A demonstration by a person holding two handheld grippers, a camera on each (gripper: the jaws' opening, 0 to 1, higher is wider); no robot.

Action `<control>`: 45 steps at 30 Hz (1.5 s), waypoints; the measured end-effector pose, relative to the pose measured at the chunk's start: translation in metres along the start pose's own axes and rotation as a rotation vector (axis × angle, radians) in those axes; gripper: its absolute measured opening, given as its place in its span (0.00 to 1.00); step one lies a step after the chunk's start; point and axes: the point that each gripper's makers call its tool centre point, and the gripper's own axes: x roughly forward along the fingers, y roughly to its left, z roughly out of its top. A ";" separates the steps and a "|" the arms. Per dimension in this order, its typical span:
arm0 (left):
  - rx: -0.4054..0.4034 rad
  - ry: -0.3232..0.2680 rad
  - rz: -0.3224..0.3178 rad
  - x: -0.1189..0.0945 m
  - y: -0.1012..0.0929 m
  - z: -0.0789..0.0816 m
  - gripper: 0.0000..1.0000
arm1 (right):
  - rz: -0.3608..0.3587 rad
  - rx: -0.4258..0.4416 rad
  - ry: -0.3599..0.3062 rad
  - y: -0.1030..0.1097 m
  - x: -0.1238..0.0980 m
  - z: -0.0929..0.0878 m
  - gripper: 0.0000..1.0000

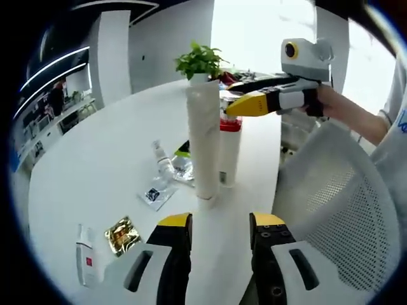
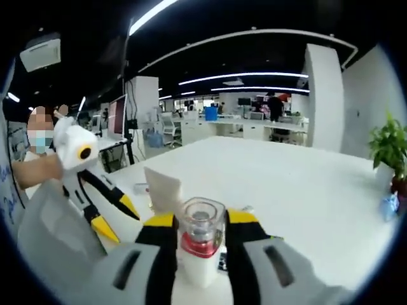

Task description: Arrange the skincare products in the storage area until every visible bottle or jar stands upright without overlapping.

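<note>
Handling: red-collared bottle (image 2: 201,244) — white body, clear cap, looks like rigid plastic, prob. light but top-heavy & smooth, so slip risk; best grip is low on the body or just under the red collar, not on the clear cap.
Bottle location: upright on the white worktop (image 1: 114,159), just behind/beside the tall white tube (image 1: 205,140), which also stands upright; can't tell if they touch.
Right claw (image 2: 201,251): jaws close either side of the bottle at collar height, apparently pinching it — judged as holding, tho contact is hard to confirm from above. In the left gripper view it (image 1: 236,107) reaches in from the right, yellow tips at the red collar.
Left claw (image 1: 219,238): jaws wide apart, nothing between them, hovering near the worktop & aimed at the tube base.
Hand pose: a person's hand (image 1: 327,101) holds the right claw roughly level, forearm coming in over a mesh chair back (image 1: 337,203).
Still lying flat: small clear bottle (image 1: 163,159), flat white bottle (image 1: 85,253), gold sachet (image 1: 122,234), dark-label sachet (image 1: 156,192) — all well apart from the upright pair.
Other: potted plant (image 1: 200,62) at far edge.
</note>
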 end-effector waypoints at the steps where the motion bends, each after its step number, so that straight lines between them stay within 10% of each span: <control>1: -0.002 0.000 0.000 0.000 0.001 -0.001 0.33 | -0.004 -0.002 -0.004 0.000 -0.001 0.000 0.28; 17: -0.022 0.000 -0.002 0.000 0.004 -0.006 0.32 | -0.018 0.002 -0.002 0.002 -0.007 -0.004 0.31; 29: -0.041 0.000 0.000 0.000 0.005 -0.012 0.32 | 0.059 -0.019 0.193 0.004 -0.008 -0.049 0.30; 45: -0.059 -0.005 0.006 -0.001 0.006 -0.015 0.32 | 0.066 0.031 0.243 0.008 0.002 -0.065 0.28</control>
